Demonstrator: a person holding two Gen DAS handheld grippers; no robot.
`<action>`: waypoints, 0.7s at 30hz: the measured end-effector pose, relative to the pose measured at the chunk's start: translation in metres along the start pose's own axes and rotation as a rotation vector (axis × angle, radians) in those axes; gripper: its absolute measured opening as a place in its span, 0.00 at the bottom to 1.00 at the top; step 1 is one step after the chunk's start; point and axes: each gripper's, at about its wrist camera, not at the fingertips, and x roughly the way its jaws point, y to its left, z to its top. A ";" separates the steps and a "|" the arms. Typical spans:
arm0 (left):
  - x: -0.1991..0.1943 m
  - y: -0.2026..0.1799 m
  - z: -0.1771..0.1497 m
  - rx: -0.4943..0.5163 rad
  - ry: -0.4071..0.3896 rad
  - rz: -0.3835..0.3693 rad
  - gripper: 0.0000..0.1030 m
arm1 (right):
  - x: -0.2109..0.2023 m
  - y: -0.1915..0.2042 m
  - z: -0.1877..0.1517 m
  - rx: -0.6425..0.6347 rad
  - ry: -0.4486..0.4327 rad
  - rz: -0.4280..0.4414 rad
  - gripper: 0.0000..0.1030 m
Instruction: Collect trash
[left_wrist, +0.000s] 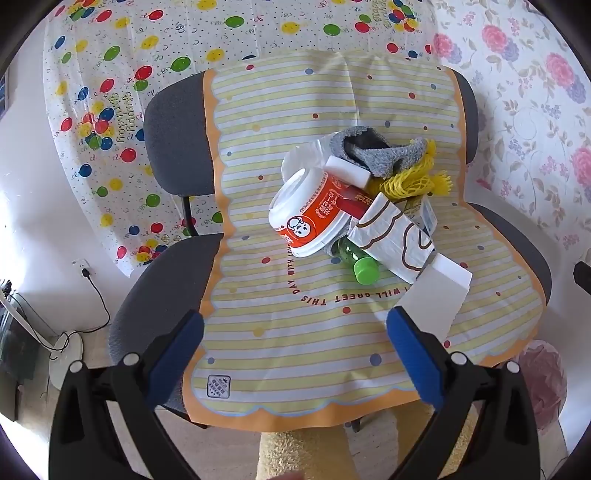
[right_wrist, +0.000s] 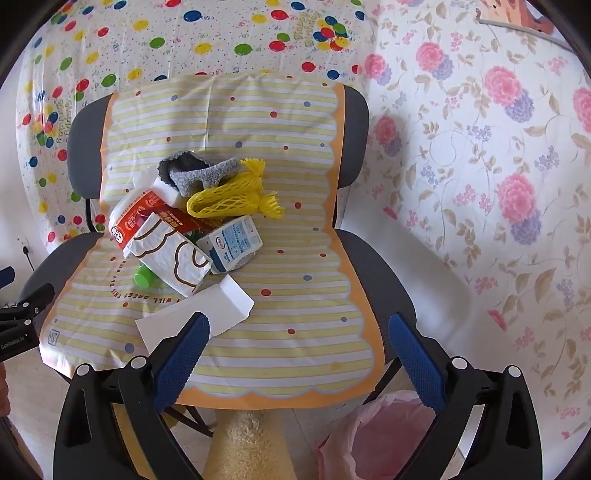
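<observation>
Glossy plastic mat (left_wrist: 295, 110), perhaps knitted sock (left_wrist: 388, 155)

**Trash pile on a striped mat, left tool held open above it**

The left tool (left_wrist: 295, 354) hovers with blue pads spread wide over a striped mat (left_wrist: 295, 110) draped on a grey chair (left_wrist: 166, 147). Heaped together lie an orange-and-white cup (left_wrist: 306, 214), a green-capped bottle (left_wrist: 364, 267), a grey sock (left_wrist: 380, 155), yellow netting (left_wrist: 410, 181), a white wrapper (left_wrist: 391, 236) and a white foam block (left_wrist: 432, 295).

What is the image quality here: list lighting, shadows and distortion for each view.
Left wrist view: bright daylight, fisheye bending the chair, dark vignette corners. Right wrist view: sharp chair shadow on the floral sheet, pile in focus, edges curved.
</observation>
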 end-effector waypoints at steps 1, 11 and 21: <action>0.000 0.000 0.000 0.000 0.000 0.000 0.94 | 0.000 0.000 0.000 0.000 0.000 0.001 0.94; -0.001 0.000 0.000 -0.001 0.000 0.001 0.94 | 0.000 0.004 -0.002 0.002 -0.002 0.002 0.94; 0.000 0.001 0.000 -0.001 0.001 -0.001 0.94 | 0.002 0.003 -0.002 0.002 0.001 0.002 0.94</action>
